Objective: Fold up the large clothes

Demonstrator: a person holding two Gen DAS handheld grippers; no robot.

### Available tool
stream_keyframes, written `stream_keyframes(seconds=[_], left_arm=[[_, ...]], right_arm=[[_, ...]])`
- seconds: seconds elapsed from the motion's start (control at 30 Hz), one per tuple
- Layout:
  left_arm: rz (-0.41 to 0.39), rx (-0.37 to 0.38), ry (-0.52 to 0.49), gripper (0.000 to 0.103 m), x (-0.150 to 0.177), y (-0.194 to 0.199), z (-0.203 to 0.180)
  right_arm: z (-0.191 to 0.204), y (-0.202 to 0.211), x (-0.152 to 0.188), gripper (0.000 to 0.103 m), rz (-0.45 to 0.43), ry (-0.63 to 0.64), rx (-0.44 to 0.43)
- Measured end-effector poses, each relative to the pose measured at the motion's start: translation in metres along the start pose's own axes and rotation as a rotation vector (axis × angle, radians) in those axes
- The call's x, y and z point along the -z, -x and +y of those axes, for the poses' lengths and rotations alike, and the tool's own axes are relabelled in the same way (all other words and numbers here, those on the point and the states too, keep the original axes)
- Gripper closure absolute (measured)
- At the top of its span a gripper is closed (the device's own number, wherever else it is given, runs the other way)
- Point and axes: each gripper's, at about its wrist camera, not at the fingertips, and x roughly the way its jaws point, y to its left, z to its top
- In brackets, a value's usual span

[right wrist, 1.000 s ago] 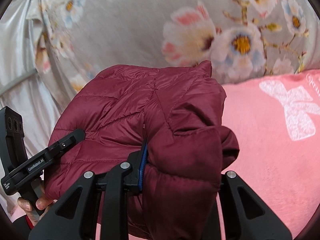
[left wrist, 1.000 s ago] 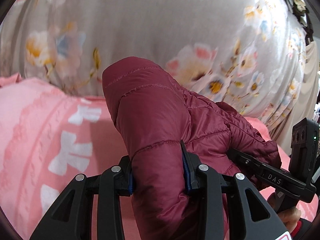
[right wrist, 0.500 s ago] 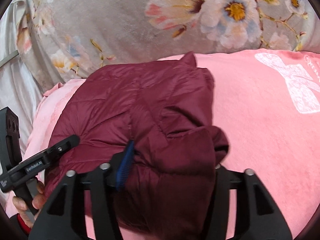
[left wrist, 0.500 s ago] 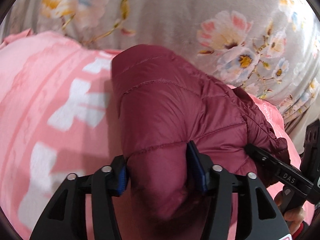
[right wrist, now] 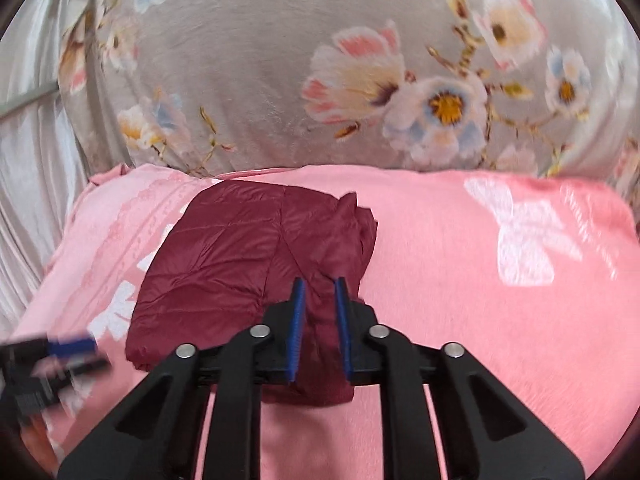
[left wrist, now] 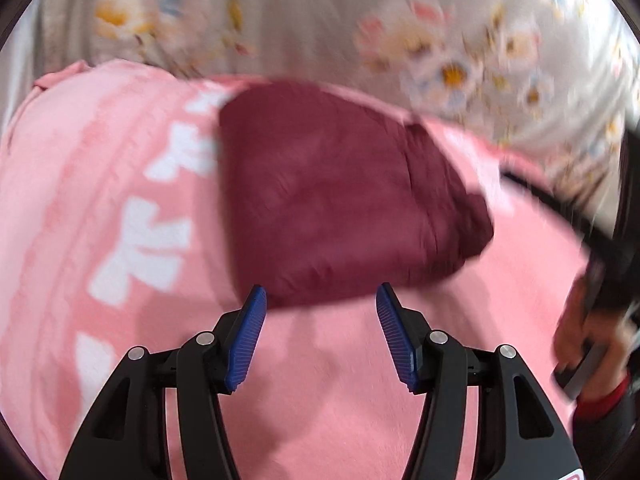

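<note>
Closing in: right gripper point(right wrist: 319, 322) is narrowing its blue pads point(right wrist: 298, 328) over the near fold of the jacket; whether they are pinching cloth or only hanging above it cannot be told from this angle.
Standing open: left gripper point(left wrist: 319, 334) is hovering just short of the bundle's near edge, nothing between its pads, blue faces well apart.
Lying folded: maroon quilted jacket point(right wrist: 240, 264) is resting as a compact, puffy rectangle on the pink blanket point(right wrist: 460, 280), toward its left half, one loose flap bunching at the far right corner.
Handling: the shell is looking light, soft and slick, so layers are likely sliding and springing back; a grip is probably holding best on a thick folded edge or stitched seam, not on the smooth top panel.
Gripping the handle: a person's hand point(left wrist: 592, 328) is blurring at the right edge of the left view.
Backing the scene: grey floral quilt point(right wrist: 280, 60) is rising behind the blanket.
</note>
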Motion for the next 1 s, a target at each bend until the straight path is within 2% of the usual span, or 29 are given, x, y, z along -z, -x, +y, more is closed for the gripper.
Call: stream_keyframes(seconds=[0.1, 0.2, 0.3, 0.43, 0.5, 0.57, 0.63, 0.7, 0.77, 0.87, 1.0], left_arm=[[0.033, -0.167, -0.025, 0.053, 0.005, -0.030, -0.004], [0.040, -0.228, 0.047, 0.054, -0.001, -0.044, 0.020], [0.045, -0.213, 0.098, 0.049, -0.008, -0.047, 0.041], [0.048, -0.245, 0.088, 0.044, -0.007, -0.051, 0.051], [0.054, -0.244, 0.086, 0.044, -0.004, -0.046, 0.053], [0.056, -0.252, 0.083, 0.049, -0.003, -0.035, 0.050], [0.016, -0.231, 0.083, 0.050, -0.003, -0.010, 0.044], [-0.057, -0.210, 0.085, 0.050, -0.011, 0.018, 0.035], [-0.098, -0.218, 0.087, 0.050, -0.021, 0.028, 0.025], [-0.103, -0.232, 0.093, 0.050, -0.044, 0.013, 0.010], [-0.048, -0.262, 0.125, 0.050, -0.058, -0.034, 0.008]], right_arm=[[0.002, -0.022, -0.003, 0.090, 0.063, -0.018, -0.024], [0.004, -0.041, 0.003, 0.090, 0.104, -0.002, -0.013], [0.002, -0.065, 0.016, 0.090, 0.165, -0.004, -0.004], [-0.004, -0.088, 0.036, 0.093, 0.222, -0.024, 0.017], [-0.005, -0.092, 0.042, 0.093, 0.234, -0.015, 0.026], [-0.004, -0.089, 0.043, 0.093, 0.237, -0.009, 0.031], [-0.003, -0.084, 0.041, 0.092, 0.233, -0.008, 0.026], [-0.001, -0.084, 0.040, 0.090, 0.241, -0.009, 0.020], [0.002, -0.089, 0.042, 0.090, 0.251, -0.008, 0.029], [0.006, -0.094, 0.046, 0.090, 0.257, -0.010, 0.037], [0.001, -0.096, 0.053, 0.091, 0.252, -0.046, 0.019]])
